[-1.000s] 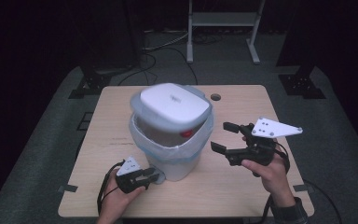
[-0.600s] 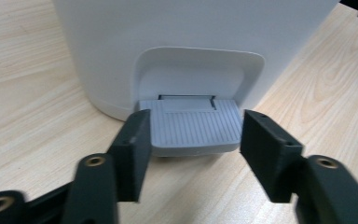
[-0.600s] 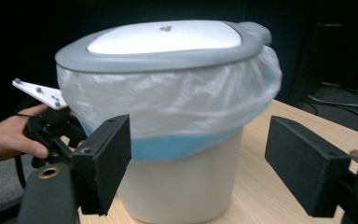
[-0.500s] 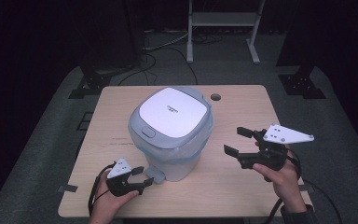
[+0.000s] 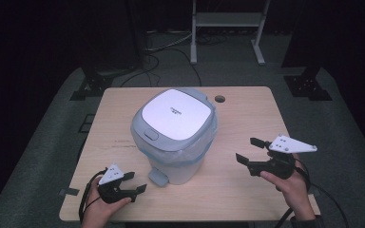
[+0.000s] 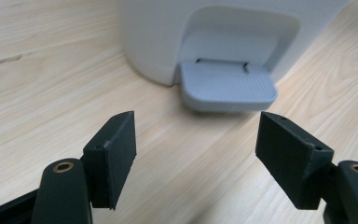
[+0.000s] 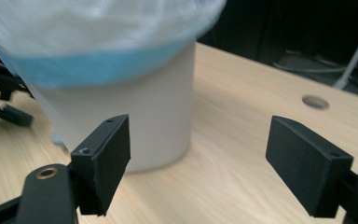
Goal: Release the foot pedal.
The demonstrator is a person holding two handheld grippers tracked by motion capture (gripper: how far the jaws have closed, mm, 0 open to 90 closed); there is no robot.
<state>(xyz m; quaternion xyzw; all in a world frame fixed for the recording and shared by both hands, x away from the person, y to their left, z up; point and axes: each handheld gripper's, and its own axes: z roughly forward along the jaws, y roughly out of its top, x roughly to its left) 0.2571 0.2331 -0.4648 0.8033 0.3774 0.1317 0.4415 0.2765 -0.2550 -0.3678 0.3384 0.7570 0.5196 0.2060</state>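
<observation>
The left gripper [image 5: 129, 182] sits low near the front left corner of the table [image 5: 247, 104]. Its jaws are spread wide and hold nothing. In the left gripper view the grey foot pedal [image 6: 227, 86] of the bin lies just ahead of the jaws, apart from them and not pressed. In the middle of the tabletop stands the white bin [image 5: 175, 142]. Its lid [image 5: 177, 114] is shut flat on top. A see-through bag with a blue band [image 5: 197, 153] is folded over the rim and hangs a little way down the side. To the right, near the front right corner, the right gripper [image 5: 251, 151] hovers well apart from the bin. Its jaws are wide too, and empty. Neither gripper touches the bin. I think the work on the bin looks done or nearly done, since the lid is down and the bag looks set in place, and both hands are off it. If something is left, it may be pressing the pedal, as the left gripper points right at it. The inside of the bin is hidden by the lid, so I cannot tell what is in it. In the right gripper view the bag [image 7: 98, 28] is blurry and the top of the bin is cut off.
</observation>
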